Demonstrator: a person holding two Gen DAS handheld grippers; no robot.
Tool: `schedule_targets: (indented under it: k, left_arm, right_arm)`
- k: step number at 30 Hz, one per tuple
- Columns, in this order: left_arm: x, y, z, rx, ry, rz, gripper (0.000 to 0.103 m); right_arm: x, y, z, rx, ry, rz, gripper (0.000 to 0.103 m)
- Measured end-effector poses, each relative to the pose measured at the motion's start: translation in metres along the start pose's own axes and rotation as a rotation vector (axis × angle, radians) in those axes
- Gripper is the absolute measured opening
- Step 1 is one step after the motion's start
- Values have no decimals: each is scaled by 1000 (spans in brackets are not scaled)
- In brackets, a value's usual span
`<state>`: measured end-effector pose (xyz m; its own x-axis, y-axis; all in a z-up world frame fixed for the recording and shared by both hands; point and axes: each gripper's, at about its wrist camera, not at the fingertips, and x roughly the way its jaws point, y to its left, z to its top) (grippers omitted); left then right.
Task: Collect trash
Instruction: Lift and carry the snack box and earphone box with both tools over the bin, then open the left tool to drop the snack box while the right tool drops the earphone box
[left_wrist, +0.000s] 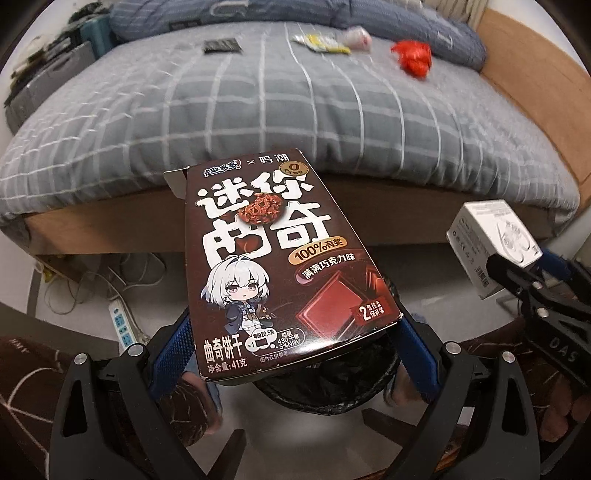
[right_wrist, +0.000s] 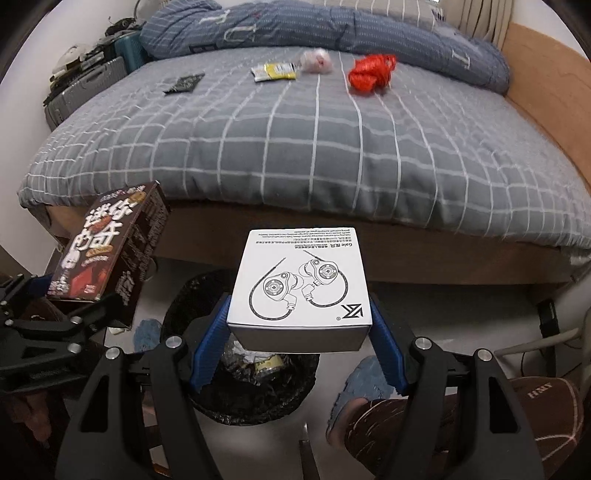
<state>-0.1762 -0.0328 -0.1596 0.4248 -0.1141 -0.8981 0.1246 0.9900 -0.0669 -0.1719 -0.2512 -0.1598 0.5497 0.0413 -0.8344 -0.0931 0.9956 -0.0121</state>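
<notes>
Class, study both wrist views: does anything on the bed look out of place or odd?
Yes. Litter lies loose at the far end of the checked bedspread: a black wrapper, a yellow packet, a pale crumpled wad and a crumpled red bag. None belongs on a made bed; the rest looks tidy.

The cookie box (left_wrist: 280, 266) sits between the left gripper's (left_wrist: 291, 332) fingers, the earphone box (right_wrist: 301, 288) between the right gripper's (right_wrist: 299, 343); the cookie box lies left of the earphone box. Both are above the bin (right_wrist: 243, 387), which stands on the floor before the bed (right_wrist: 295, 147). In the bin lies trash. On the bed's far part, left to right: a flat packet (right_wrist: 184, 84), a sachet (right_wrist: 274, 71), a wad (right_wrist: 317, 62), a crumpled bag (right_wrist: 371, 74). Behind them lies a quilt (right_wrist: 332, 29). Suitcases (right_wrist: 85, 85) stand left of the bed.
</notes>
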Motion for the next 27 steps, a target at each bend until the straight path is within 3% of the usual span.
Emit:
schedule_targets:
  k: [14, 20, 27]
  left_arm:
    - [43, -41, 6, 64, 65, -75, 94]
    - [39, -44, 9, 94, 9, -15, 97]
    - [34, -20, 14, 40, 0, 18, 97]
  right_arm:
    - [13, -48, -10, 81, 40, -41, 68]
    - [23, -46, -8, 86, 52, -34, 68]
    - [39, -24, -5, 53, 82, -3, 68]
